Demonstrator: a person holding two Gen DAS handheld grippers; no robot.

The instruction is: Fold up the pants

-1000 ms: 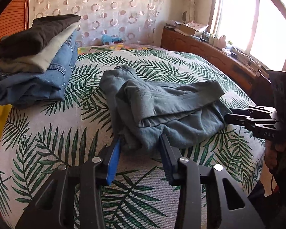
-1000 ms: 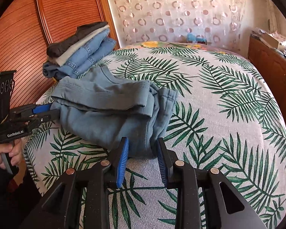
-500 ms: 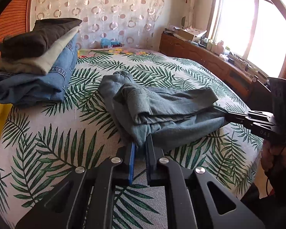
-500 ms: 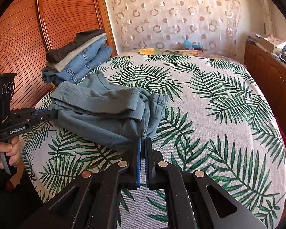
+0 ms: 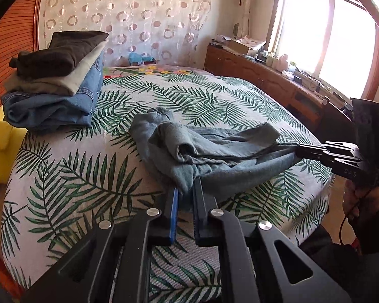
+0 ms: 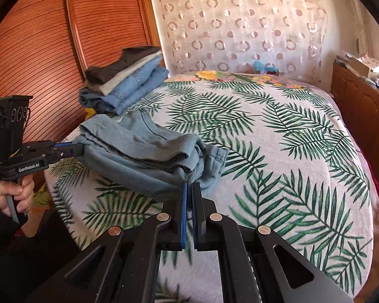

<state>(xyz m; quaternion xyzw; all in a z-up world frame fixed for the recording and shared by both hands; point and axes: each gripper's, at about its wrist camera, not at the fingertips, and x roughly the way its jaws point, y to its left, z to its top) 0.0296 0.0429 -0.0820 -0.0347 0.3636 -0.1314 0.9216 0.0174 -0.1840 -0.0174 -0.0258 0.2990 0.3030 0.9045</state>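
Observation:
Crumpled grey-blue pants (image 5: pixel 209 149) lie on the palm-leaf bedspread (image 5: pixel 88 176). My left gripper (image 5: pixel 187 189) is shut on the near edge of the pants and holds it slightly off the bed. My right gripper (image 6: pixel 189 186) is shut on the other near edge of the pants (image 6: pixel 144 156). Each gripper shows in the other's view: the right gripper (image 5: pixel 299 149) pinches the pants' right end, the left gripper (image 6: pixel 78 147) pinches their left end. The cloth sags between the two grippers.
A stack of folded clothes (image 5: pixel 58 80), dark and beige items over jeans, sits at the bed's far left, also in the right wrist view (image 6: pixel 123 78). A wooden cabinet (image 5: pixel 278 88) runs along the right side under the window. A slatted wooden wardrobe door (image 6: pixel 38 63) stands to the left.
Both grippers went from open around the pants' near edge to shut on it. They have since lifted and pulled the edge back, so the cloth is bunched and raised.

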